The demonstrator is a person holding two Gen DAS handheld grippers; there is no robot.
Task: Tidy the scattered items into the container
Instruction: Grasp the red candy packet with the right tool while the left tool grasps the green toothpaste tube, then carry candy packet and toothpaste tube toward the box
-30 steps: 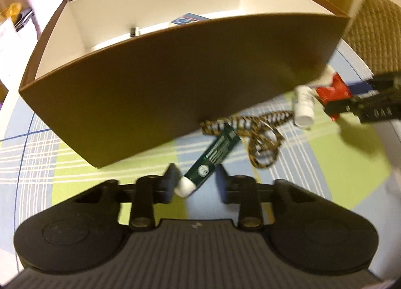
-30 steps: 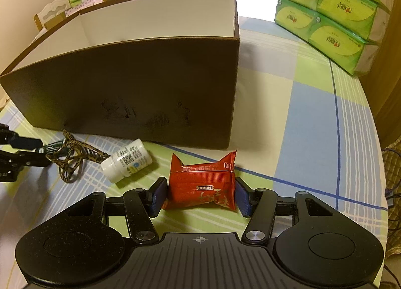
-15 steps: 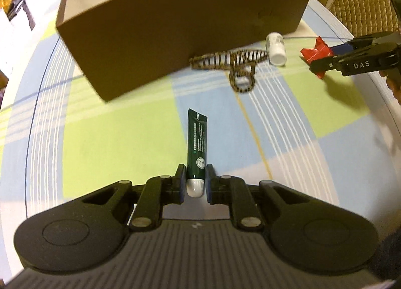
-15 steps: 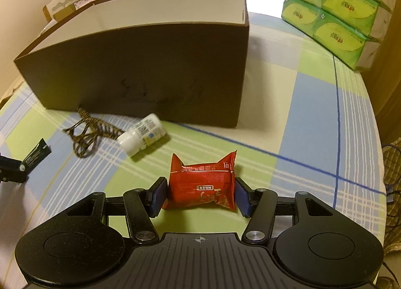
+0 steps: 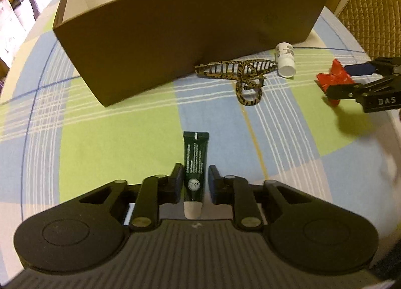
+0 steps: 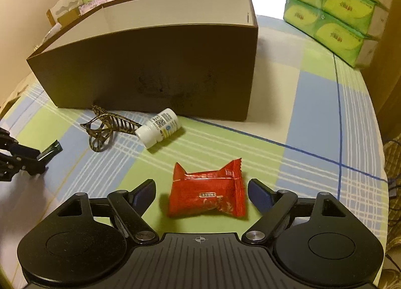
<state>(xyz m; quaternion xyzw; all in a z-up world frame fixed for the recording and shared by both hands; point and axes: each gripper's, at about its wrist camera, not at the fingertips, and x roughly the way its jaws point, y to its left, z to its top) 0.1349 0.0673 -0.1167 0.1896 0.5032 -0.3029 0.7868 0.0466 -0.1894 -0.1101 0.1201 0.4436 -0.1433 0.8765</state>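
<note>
From the left wrist: left gripper (image 5: pixel 193 182) standing narrow around the dark green tube (image 5: pixel 195 163), a sliver of gap showing on each side, so contact not certain; tube pointing away along the fingers, white cap end tucked back toward the gripper body, far end out over the checked tablecloth (image 5: pixel 112 138). Ahead, the brown box (image 5: pixel 188 38) with its white interior, open on top, contents hidden from this angle. Just in front of the box wall, the striped cord (image 5: pixel 240 73), looped and lying flat, one end against the box base. Beside the cord's right end, the white bottle (image 5: pixel 285 59) on its side, near the box corner. At the right edge, the right gripper (image 5: pixel 335 81) with the red snack packet (image 5: pixel 333 78) between its fingers. A quilted chair back (image 5: pixel 371 13) beyond the table. From the right wrist: right gripper (image 6: pixel 200 193) spread wide, fingers clear of the red snack packet (image 6: pixel 208 193) on both sides; packet between them, a shadow underneath it on the tablecloth (image 6: pixel 300 118). Further out, the white bottle (image 6: pixel 160 128) lying tilted, touching the striped cord (image 6: pixel 107 126), both just before the brown box (image 6: pixel 155 73). At the left edge, the left gripper (image 6: pixel 37 156) with the tip of the dark green tube (image 6: pixel 51 151) sticking out. Green tissue packs (image 6: pixel 335 6) stacked at the back right.
</note>
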